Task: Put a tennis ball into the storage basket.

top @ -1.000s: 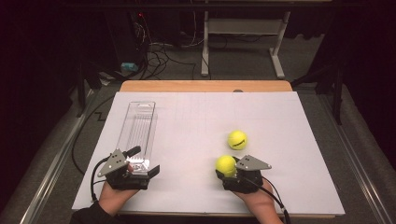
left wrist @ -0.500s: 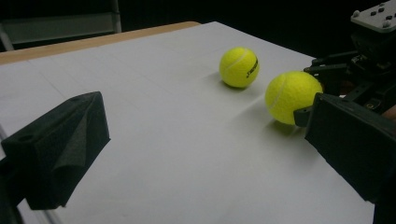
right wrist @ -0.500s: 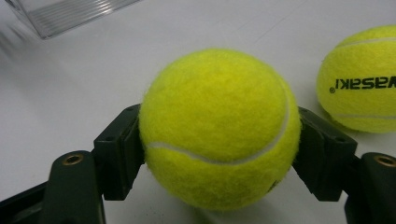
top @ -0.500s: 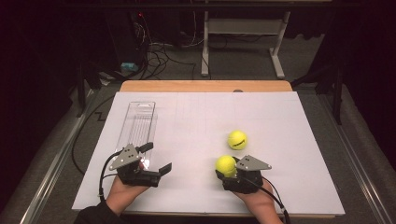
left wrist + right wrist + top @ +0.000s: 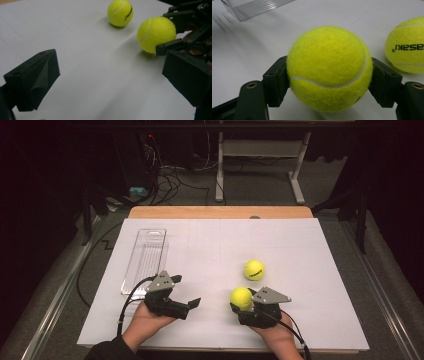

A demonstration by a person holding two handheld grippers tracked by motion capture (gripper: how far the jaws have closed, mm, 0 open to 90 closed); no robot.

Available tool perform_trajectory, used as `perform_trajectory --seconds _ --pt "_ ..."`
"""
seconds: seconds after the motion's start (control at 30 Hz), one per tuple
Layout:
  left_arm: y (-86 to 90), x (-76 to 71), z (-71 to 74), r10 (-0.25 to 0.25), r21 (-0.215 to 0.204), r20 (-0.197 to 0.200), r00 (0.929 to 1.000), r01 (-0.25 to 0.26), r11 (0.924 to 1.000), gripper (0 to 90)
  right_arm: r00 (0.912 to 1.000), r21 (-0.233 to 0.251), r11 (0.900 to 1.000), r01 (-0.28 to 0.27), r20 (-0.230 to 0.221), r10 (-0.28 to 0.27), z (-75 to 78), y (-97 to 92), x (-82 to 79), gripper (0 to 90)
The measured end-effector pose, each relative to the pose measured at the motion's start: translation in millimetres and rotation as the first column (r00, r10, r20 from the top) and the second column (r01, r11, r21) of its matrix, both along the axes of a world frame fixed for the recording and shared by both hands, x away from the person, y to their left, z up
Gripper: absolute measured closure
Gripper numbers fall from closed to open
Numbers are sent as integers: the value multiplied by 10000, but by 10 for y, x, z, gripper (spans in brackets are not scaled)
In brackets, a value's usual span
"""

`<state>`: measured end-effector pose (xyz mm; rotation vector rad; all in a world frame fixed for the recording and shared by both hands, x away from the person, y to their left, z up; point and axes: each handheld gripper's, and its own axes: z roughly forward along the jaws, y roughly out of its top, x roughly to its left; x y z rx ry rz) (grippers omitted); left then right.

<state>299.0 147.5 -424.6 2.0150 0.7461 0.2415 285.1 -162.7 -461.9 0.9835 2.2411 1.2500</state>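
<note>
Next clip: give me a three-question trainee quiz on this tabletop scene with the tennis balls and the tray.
1. True or false: the right hand-held gripper is shut on a fuzzy yellow tennis ball.
2. How many yellow tennis balls are on the white table sheet?
3. Where does the clear ribbed plastic tray lie: A) far side of the left hand-held gripper, B) between the balls, C) under the right hand-held gripper?

Key:
1. True; its jaws press on both sides of the ball.
2. Two: the held one and a free second tennis ball.
3. A.
</note>
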Motion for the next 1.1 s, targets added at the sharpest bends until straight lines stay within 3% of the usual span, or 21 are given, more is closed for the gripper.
perform_trajectory --seconds 0.13,0.23,0.4,0.57,0.73,0.93,1.1 --pt "-69 -39 -41 -232 758 -369 9991 260 9968 33 10000 -5 10000 -77 20 77 -1 7 1 274" --pt "-111 -48 -74 -279 1373 -689 9972 372 9898 42 10000 -17 10000 -96 16 96 -6 8 5 274" --pt "-132 -43 -113 -176 1814 -1021 9946 360 9828 38 9999 -38 9999 -146 52 146 -8 12 0 273" --pt "-160 -43 -167 -149 2419 -1295 9915 462 9692 5 9998 -4 9998 -180 42 181 -5 9 -1 273" --pt "-176 -44 -193 -19 2623 -1478 9890 410 9641 1 9997 -6 9997 -224 16 224 -8 9 -4 273" --pt "-195 -31 -232 83 3070 -1929 9812 523 9503 0 9997 141 9996 -235 -45 235 -8 -2 -6 272" --pt "-209 -27 -249 152 3326 -2027 9791 543 9415 0 9997 188 9995 -237 -83 238 -13 -5 -4 271"
